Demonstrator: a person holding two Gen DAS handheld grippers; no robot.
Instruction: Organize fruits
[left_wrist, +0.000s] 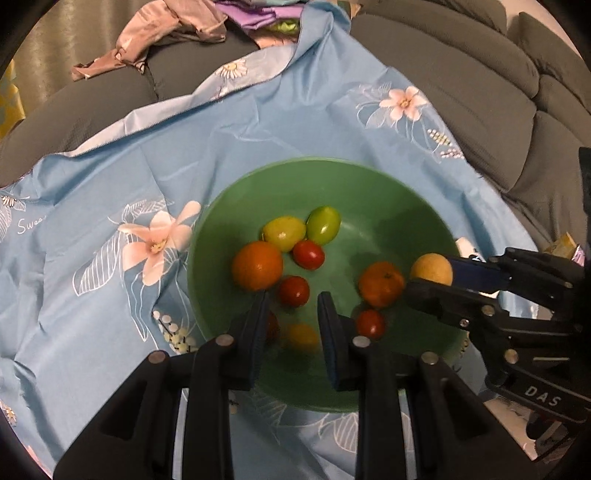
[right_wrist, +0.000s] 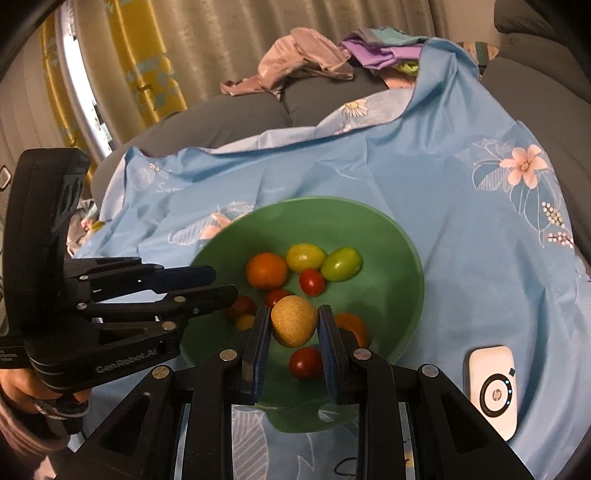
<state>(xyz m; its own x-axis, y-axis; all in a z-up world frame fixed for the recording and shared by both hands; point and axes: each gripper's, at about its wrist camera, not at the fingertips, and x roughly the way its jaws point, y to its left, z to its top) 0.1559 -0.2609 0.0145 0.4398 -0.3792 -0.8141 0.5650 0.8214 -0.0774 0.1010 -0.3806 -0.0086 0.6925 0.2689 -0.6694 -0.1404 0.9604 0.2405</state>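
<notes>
1. Black fingers of the left gripper (left_wrist: 291, 314) fill the foot of the left wrist view, set at their narrowest with nothing between the pads, hanging over the near side of a green bowl (left_wrist: 258, 376).
2. Inside the bowl lie a large orange (left_wrist: 257, 265), a smaller orange (left_wrist: 381, 284), a yellow-green fruit (left_wrist: 284, 233), a green fruit (left_wrist: 323, 224) and several small red tomatoes (left_wrist: 308, 254).
3. At the right of that view the right gripper (left_wrist: 430, 275) reaches in over the bowl's rim, clamped on a tan round fruit (left_wrist: 431, 268).
4. From the right wrist view, the tan fruit sits pinched between the two blue pads, held above the bowl's near half, over one red tomato.
5. A floral blue cloth (right_wrist: 424, 177) covers a grey sofa (right_wrist: 229, 122) beneath the bowl; a white device (right_wrist: 493, 391) lies on the cloth, just right of the bowl.
6. A person's hand (right_wrist: 22, 387) grips the left tool's handle.
</notes>
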